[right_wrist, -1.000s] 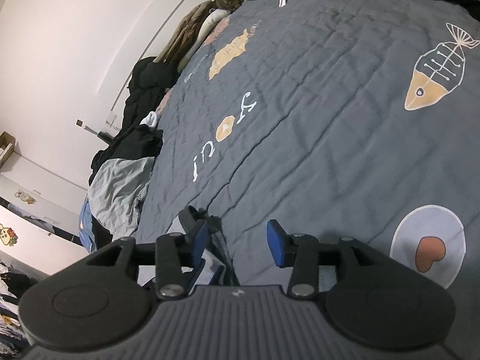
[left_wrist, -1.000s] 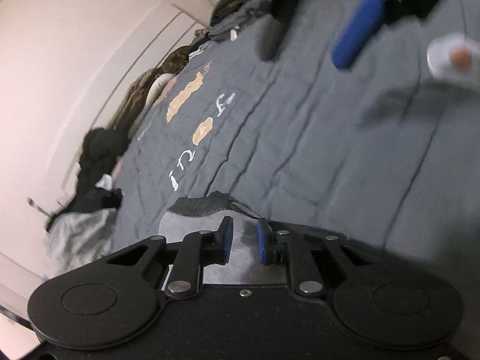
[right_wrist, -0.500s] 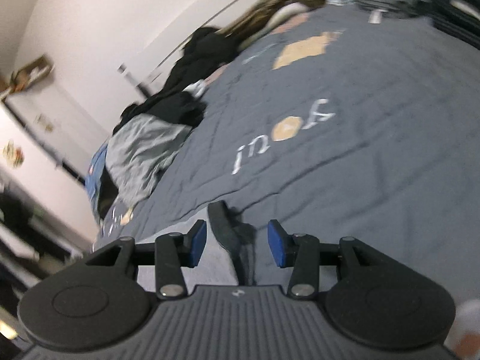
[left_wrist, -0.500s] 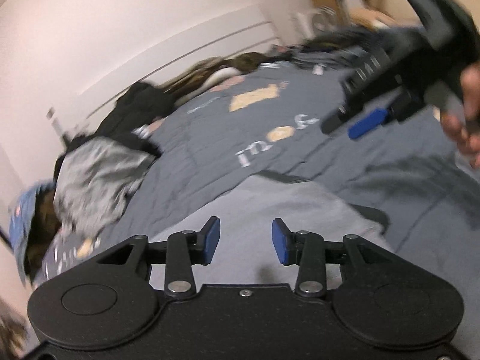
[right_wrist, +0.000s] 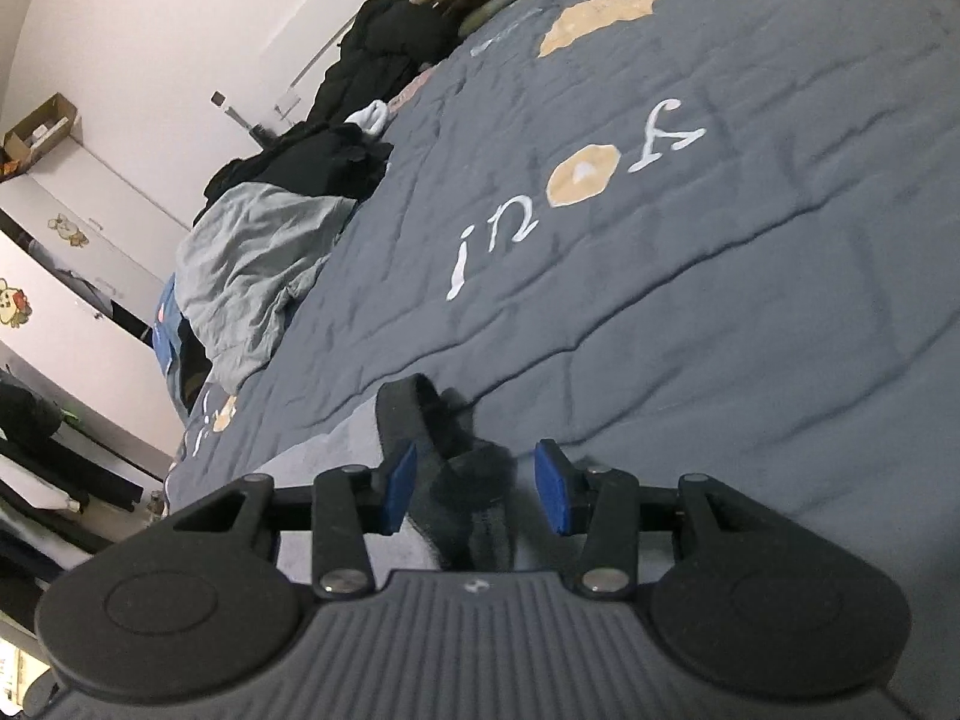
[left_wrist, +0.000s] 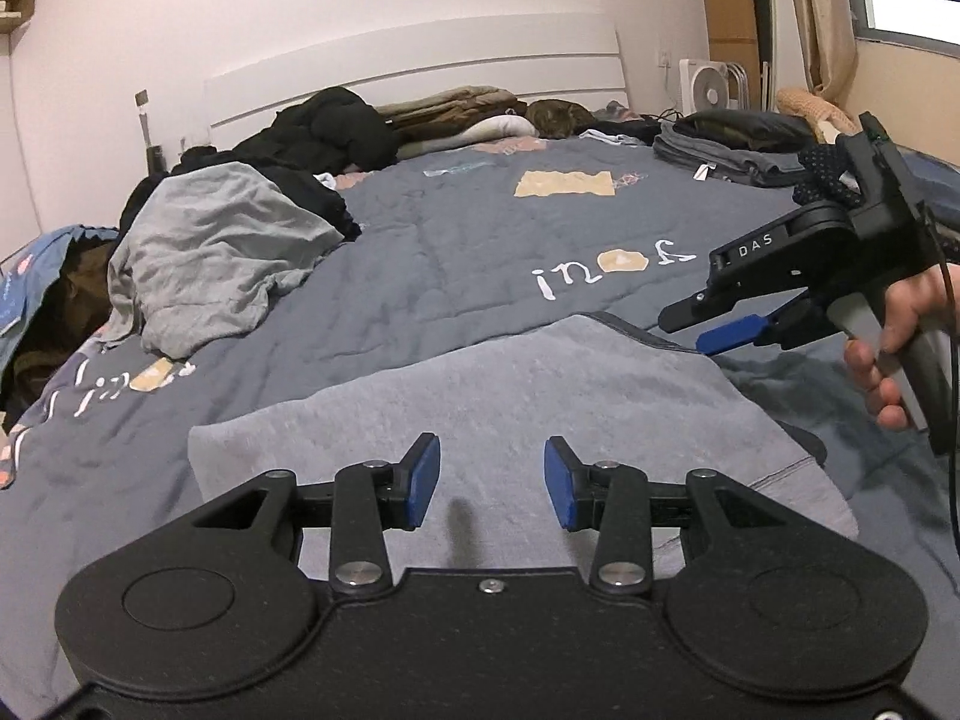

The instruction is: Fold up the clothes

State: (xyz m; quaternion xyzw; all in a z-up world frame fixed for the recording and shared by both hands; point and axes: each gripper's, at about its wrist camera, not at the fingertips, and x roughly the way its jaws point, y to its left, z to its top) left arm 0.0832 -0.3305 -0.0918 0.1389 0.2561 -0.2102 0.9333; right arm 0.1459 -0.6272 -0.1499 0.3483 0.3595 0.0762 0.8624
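Note:
A grey garment (left_wrist: 540, 396) lies flat and folded on the dark grey quilt (left_wrist: 456, 252), close below my left gripper (left_wrist: 492, 483). That gripper stands open over it, blue pads apart with nothing between them. A hand (left_wrist: 894, 324) holds my right gripper (left_wrist: 684, 331) at the garment's far right corner. In the right wrist view the right gripper (right_wrist: 474, 483) is open. The garment's dark edge band (right_wrist: 420, 408) lies on the bed between and below its pads, and neither pad presses on it. Pale grey cloth (right_wrist: 336, 450) shows to its left.
A heap of unfolded clothes with a crumpled grey piece (left_wrist: 210, 252) on top sits at the bed's left edge. Behind it lie a black jacket (left_wrist: 324, 126) and bedding along the white headboard (left_wrist: 420, 78). Folded clothes (left_wrist: 720, 150) are stacked at the back right.
My left gripper opened, letting go of the grey cloth, rolled level and drew back and up. The garment now lies spread flat. The right gripper shifted across the bed to the garment's corner.

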